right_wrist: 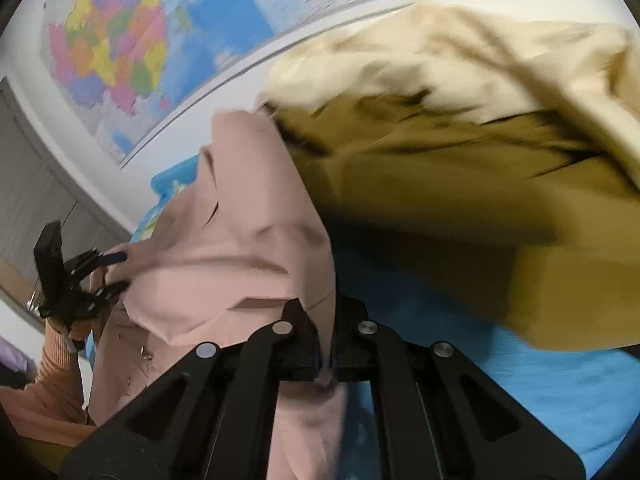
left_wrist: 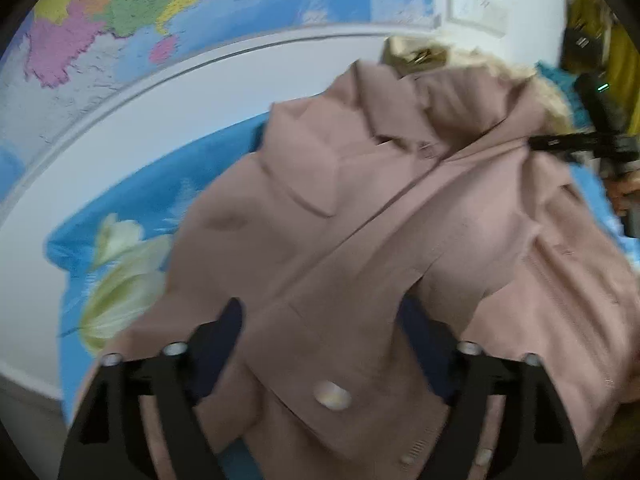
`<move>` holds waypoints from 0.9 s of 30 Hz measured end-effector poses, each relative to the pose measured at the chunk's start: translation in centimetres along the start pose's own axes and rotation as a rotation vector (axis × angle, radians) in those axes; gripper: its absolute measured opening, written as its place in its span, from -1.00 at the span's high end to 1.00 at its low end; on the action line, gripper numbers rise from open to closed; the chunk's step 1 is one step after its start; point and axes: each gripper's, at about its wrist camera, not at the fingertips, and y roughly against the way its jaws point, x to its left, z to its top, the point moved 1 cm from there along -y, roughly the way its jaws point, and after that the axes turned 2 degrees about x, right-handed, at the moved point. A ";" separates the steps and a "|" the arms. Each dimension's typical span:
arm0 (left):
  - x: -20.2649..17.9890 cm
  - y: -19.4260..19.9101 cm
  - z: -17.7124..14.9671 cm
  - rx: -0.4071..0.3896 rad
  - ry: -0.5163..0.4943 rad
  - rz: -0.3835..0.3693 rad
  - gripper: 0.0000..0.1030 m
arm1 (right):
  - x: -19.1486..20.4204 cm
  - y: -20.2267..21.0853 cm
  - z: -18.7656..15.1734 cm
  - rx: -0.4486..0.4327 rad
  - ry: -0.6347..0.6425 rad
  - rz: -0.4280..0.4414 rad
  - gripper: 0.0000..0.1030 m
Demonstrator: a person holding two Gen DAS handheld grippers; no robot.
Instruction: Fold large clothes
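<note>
A dusty-pink coat (left_wrist: 360,216) with a fur-trimmed hood lies spread on the blue flowered sheet (left_wrist: 132,200). My left gripper (left_wrist: 320,320) stands open at its hem, one finger on each side of a fabric flap with a pale button (left_wrist: 332,396). In the right wrist view my right gripper (right_wrist: 326,312) is shut on a fold of the pink coat (right_wrist: 248,248), lifted off the bed. The left gripper (right_wrist: 100,268) shows there at the far left, fingers apart at the coat's edge. The right gripper shows in the left view (left_wrist: 560,144) at the coat's shoulder.
An olive and cream jacket (right_wrist: 460,168) lies heaped on the bed beyond the pink coat. A coloured wall map (left_wrist: 140,12) hangs behind the bed. The person's orange sleeve (right_wrist: 56,360) is at the lower left.
</note>
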 end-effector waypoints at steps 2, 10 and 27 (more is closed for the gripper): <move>0.1 -0.2 -0.4 0.004 0.000 -0.054 -0.64 | -0.1 -0.3 -0.1 0.013 -0.001 -0.013 0.93; -0.1 -3.6 0.1 0.083 -0.018 0.064 0.93 | -0.3 -0.4 -0.3 -0.003 -0.031 0.002 0.93; 4.6 -2.0 1.4 -0.027 0.106 0.124 -0.29 | 4.9 6.1 -2.3 -0.213 0.078 -0.218 0.19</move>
